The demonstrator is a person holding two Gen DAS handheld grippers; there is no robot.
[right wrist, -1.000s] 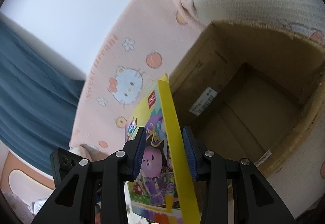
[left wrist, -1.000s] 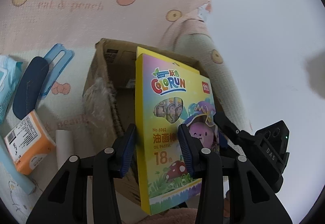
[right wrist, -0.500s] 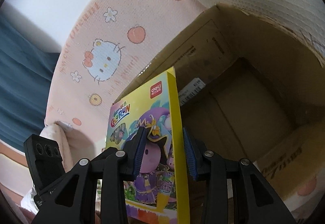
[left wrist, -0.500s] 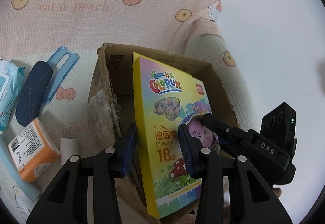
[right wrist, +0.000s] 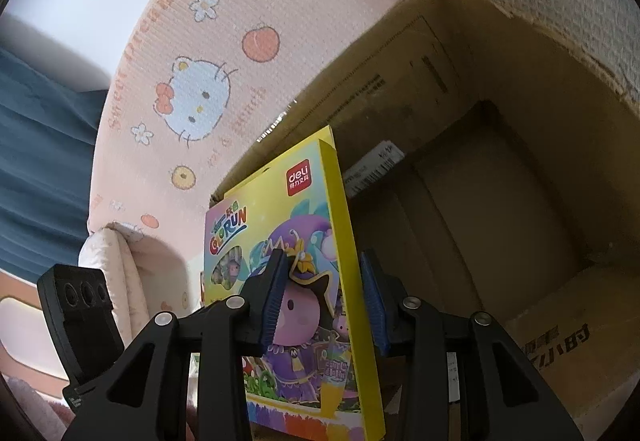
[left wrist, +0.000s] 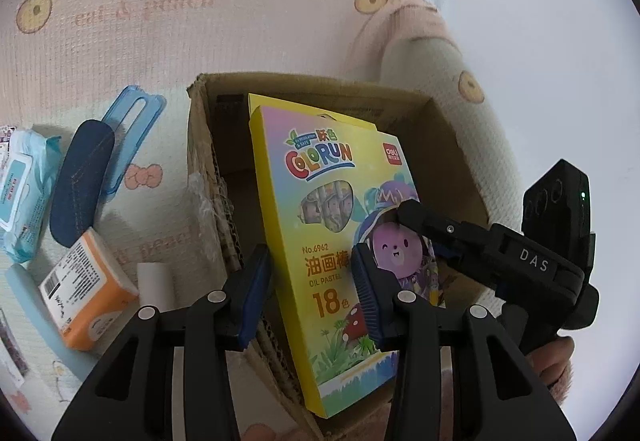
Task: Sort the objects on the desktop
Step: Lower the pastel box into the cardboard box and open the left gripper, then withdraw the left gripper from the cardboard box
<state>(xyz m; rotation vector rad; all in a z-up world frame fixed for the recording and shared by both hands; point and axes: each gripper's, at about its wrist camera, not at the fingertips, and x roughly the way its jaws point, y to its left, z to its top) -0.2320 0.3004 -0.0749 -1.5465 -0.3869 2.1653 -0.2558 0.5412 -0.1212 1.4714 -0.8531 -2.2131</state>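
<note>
A yellow oil pastel box stands on edge, partly lowered into an open cardboard box. My left gripper is shut on the pastel box's lower left edge. My right gripper is shut on its other edge, and its finger reaches across the picture side in the left wrist view. The pastel box also shows in the right wrist view, at the near wall of the cardboard box, whose floor is bare.
Left of the cardboard box on a pink Hello Kitty cloth lie a dark blue case, a blue clip-like frame, a wipes pack, an orange-and-white carton and a small white roll.
Both grippers have carried the pastel box forward and down, so it now sits lower in the cardboard box and more of the box's inside shows.
</note>
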